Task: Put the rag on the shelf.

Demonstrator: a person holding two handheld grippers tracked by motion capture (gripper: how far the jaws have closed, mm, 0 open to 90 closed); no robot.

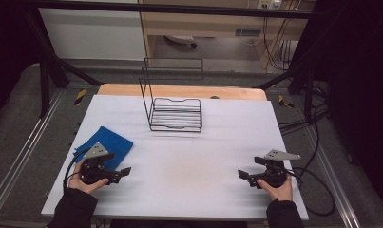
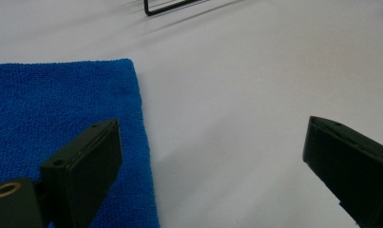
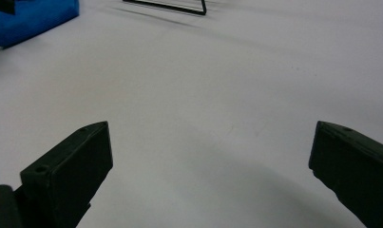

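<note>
Both tongs are resting spread and empty — the left tongs just beside the blue cloth lying flat on the worktop, the right tongs well apart. Pinching only terry pile could be letting it slip — or dragging it.

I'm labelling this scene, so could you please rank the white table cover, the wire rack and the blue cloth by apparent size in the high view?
1. white table cover, by far the largest.
2. wire rack.
3. blue cloth, though the left gripper hides part of it, so ranks two and three are close and unsure.
</note>
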